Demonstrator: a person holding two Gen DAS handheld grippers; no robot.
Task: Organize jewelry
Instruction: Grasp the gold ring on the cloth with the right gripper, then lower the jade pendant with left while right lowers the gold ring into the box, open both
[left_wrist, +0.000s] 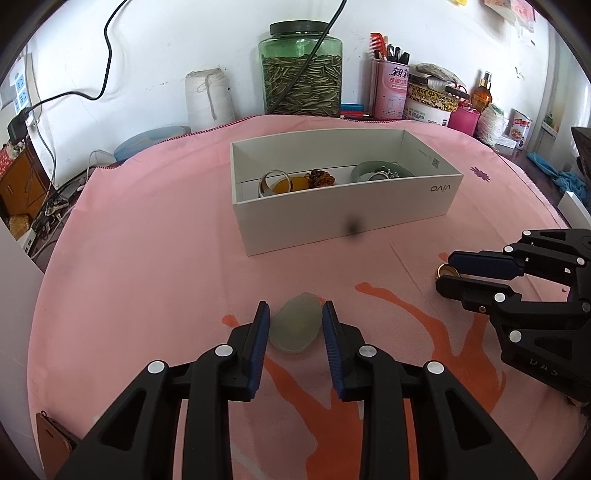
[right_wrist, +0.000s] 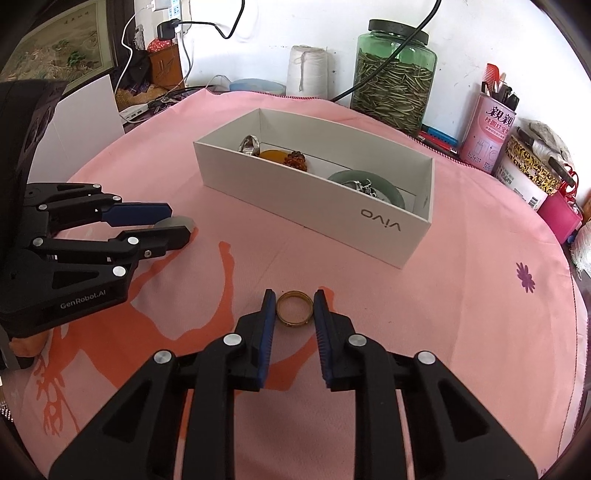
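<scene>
A white vivo box (left_wrist: 343, 218) (right_wrist: 332, 221) stands on the pink cloth and holds a silver bangle (left_wrist: 271, 181), an amber piece (left_wrist: 291, 183), a brown bead cluster (left_wrist: 322, 178) and a green jade bangle (left_wrist: 369, 168). My left gripper (left_wrist: 295, 317) (right_wrist: 181, 221) is open, its fingers on either side of a pale green jade pendant (left_wrist: 295, 323) lying on the cloth. My right gripper (right_wrist: 294, 304) (left_wrist: 445, 275) is open, its fingers on either side of a gold ring (right_wrist: 294, 308) (left_wrist: 447, 271) lying flat on the cloth.
Behind the box stand a green glass jar (left_wrist: 301, 70), a white thread spool (left_wrist: 208, 94), a pink tin with combs (left_wrist: 388, 86) and other tins. Cables and a power strip (left_wrist: 22, 92) are at the left. A white board (right_wrist: 81, 118) leans at the left.
</scene>
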